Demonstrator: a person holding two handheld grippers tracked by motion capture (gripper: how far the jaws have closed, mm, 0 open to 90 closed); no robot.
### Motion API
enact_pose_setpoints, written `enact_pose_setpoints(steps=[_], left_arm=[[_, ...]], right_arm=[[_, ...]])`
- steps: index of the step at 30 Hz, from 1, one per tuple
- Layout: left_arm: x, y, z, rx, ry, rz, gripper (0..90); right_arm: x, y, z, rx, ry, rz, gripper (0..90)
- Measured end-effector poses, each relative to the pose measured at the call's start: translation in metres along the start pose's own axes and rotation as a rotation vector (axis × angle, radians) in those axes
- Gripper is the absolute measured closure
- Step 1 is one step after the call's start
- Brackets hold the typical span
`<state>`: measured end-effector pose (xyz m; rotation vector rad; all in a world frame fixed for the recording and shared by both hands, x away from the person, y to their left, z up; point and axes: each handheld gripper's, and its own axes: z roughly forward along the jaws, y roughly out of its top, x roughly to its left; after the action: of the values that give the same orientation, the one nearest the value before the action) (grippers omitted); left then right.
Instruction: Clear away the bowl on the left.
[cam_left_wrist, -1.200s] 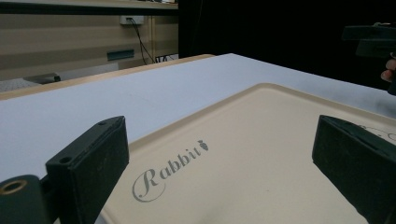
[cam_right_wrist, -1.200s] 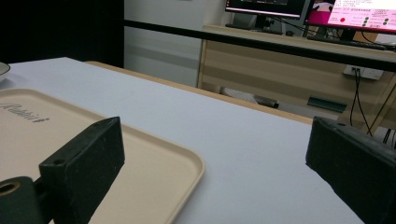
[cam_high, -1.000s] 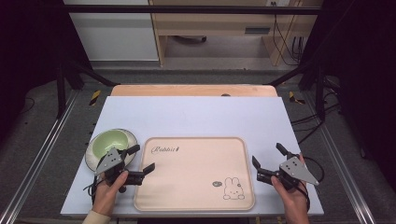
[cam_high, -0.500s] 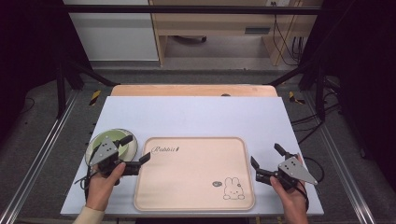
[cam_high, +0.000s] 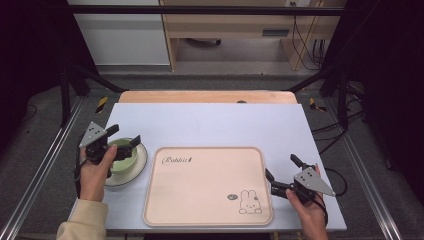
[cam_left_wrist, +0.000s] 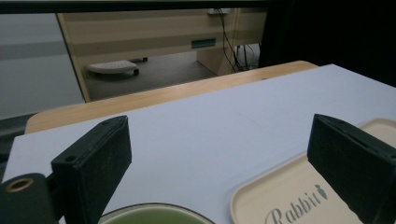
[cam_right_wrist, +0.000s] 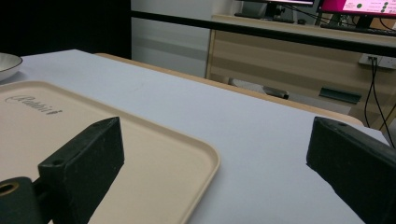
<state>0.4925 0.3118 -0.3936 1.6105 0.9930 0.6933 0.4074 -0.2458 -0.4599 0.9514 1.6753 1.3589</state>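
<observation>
A green bowl (cam_high: 124, 158) sits on a white plate (cam_high: 133, 173) at the table's left. My left gripper (cam_high: 125, 135) hovers open over the bowl's far side, one jaw on each side of its rim. In the left gripper view the left gripper (cam_left_wrist: 219, 140) stands wide open, with the bowl's rim (cam_left_wrist: 154, 215) low between the jaws. A beige tray (cam_high: 207, 187) with "Rabbit" lettering and a bunny drawing lies in the middle, with nothing on it. My right gripper (cam_high: 281, 167) is open just off the tray's right edge, and nothing is between its jaws (cam_right_wrist: 215, 140).
The white table top (cam_high: 215, 122) stretches back to a wooden strip (cam_high: 207, 96). The tray's corner (cam_left_wrist: 280, 196) lies right of the bowl. The plate's edge (cam_right_wrist: 7, 63) and the tray (cam_right_wrist: 93, 135) lie ahead of the right gripper. Black frame posts stand at both sides.
My left gripper has moved away from me and leftward, from beside the tray's left edge to over the bowl. The right gripper has barely shifted.
</observation>
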Motion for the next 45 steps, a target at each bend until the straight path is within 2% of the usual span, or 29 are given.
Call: enact_pose_setpoints(steps=[2, 4, 6, 9, 14, 17, 22, 26, 31, 37, 45], left_arm=[[0.007, -0.002, -0.001, 0.01, 0.0, -0.006, 6.3], [0.014, -0.005, -0.005, 0.027, 0.024, 0.003, 6.4], [0.019, -0.006, -0.009, 0.038, 0.048, -0.007, 6.4], [0.027, -0.008, -0.013, 0.062, 0.062, -0.016, 6.3], [0.039, -0.014, -0.019, 0.113, 0.12, -0.039, 6.5], [0.042, -0.016, -0.021, 0.148, 0.152, -0.034, 6.5], [0.047, -0.019, -0.021, 0.177, 0.171, -0.026, 6.5], [0.051, -0.022, -0.022, 0.205, 0.195, -0.045, 6.9], [0.056, -0.025, -0.024, 0.225, 0.261, -0.062, 9.8], [0.059, -0.03, -0.022, 0.263, 0.247, -0.063, 11.1], [0.06, -0.035, -0.02, 0.337, 0.274, -0.068, 18.2]], right_arm=[[0.001, 0.0, -0.001, 0.006, 0.001, -0.007, 4.2], [0.001, 0.0, -0.002, 0.005, 0.002, -0.006, 4.2], [0.002, 0.001, -0.002, 0.001, 0.0, -0.001, 4.1], [0.004, 0.002, -0.001, 0.004, 0.004, -0.003, 4.0], [0.004, 0.002, -0.001, 0.004, 0.005, -0.002, 4.0], [0.004, 0.002, -0.001, 0.006, 0.003, 0.004, 4.0], [0.003, 0.002, -0.001, 0.009, 0.002, 0.005, 4.0], [0.002, 0.002, -0.001, 0.01, 0.002, 0.005, 4.0], [0.003, 0.001, -0.001, 0.015, 0.003, 0.01, 4.1], [0.003, 0.001, 0.0, 0.02, 0.004, 0.005, 4.1], [0.002, 0.001, 0.0, 0.021, 0.004, 0.011, 4.2]])
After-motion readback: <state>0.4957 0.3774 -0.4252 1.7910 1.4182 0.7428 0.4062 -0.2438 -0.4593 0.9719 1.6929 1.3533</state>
